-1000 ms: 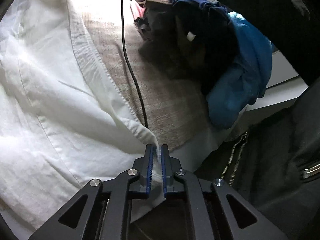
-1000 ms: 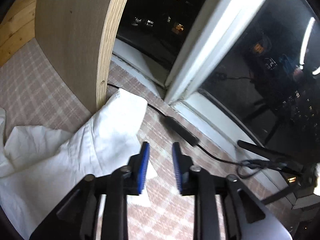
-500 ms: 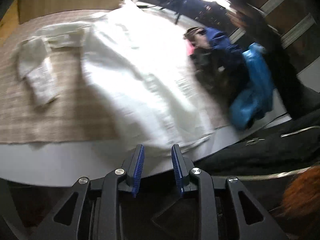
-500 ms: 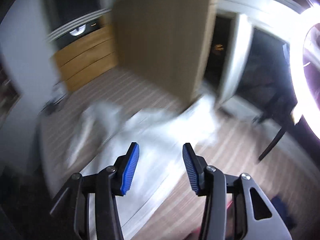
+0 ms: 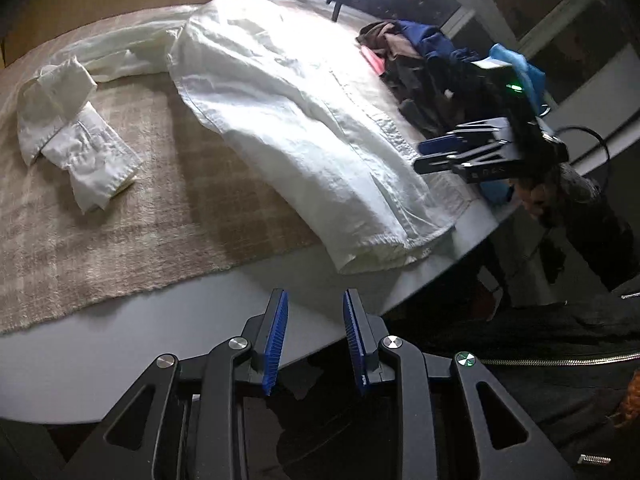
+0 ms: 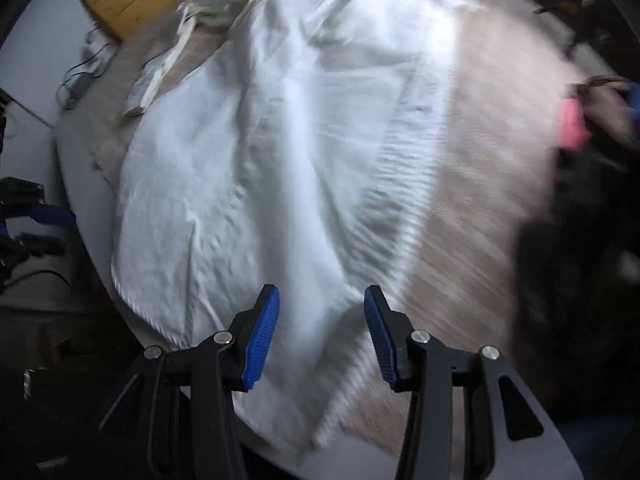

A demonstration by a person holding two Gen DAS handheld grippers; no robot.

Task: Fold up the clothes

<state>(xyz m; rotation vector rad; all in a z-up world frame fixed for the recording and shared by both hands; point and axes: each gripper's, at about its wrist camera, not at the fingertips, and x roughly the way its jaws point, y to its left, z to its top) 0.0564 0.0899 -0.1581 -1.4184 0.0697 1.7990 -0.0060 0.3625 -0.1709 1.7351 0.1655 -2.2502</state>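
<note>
white shirt (image 5: 296, 128) lies spread on the beige cloth (image 5: 132, 216), both left gripper (image 5: 314, 336) and right gripper (image 6: 322, 332) released, holding nothing.

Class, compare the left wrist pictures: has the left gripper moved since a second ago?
Yes. The left gripper has let go of the white shirt and pulled back past the table edge, jaws open and empty.
</note>
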